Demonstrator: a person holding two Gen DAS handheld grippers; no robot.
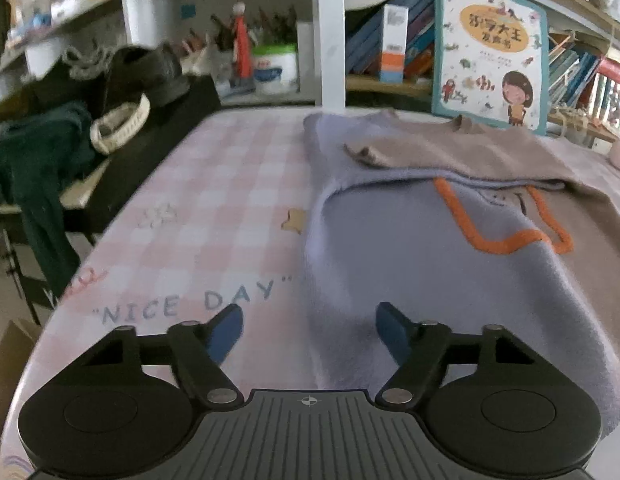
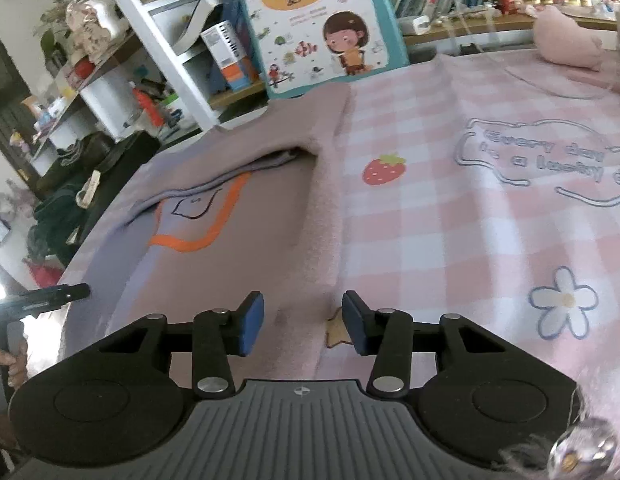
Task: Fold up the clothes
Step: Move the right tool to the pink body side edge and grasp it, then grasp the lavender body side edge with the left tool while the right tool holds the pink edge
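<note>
A lilac and beige sweater (image 1: 389, 248) with an orange outline on its front lies flat on the pink checked tablecloth (image 1: 214, 200), its sleeves folded across the chest. My left gripper (image 1: 310, 332) hovers open low over the sweater's near left edge, with one fingertip over bare cloth and the other over the lilac knit. In the right wrist view the same sweater (image 2: 238, 240) runs away to the upper left. My right gripper (image 2: 304, 326) is open, straddling the sweater's near right edge, and its pads are not pressing on the fabric.
A large picture book (image 1: 489, 52) leans on the bookshelves behind the table. A pink plush (image 2: 565, 36) sits at the far right. Left of the table stands a dark stand with a woven basket (image 1: 118, 124) and green clothing (image 1: 38, 160). A hand (image 2: 16, 360) grips a black handle.
</note>
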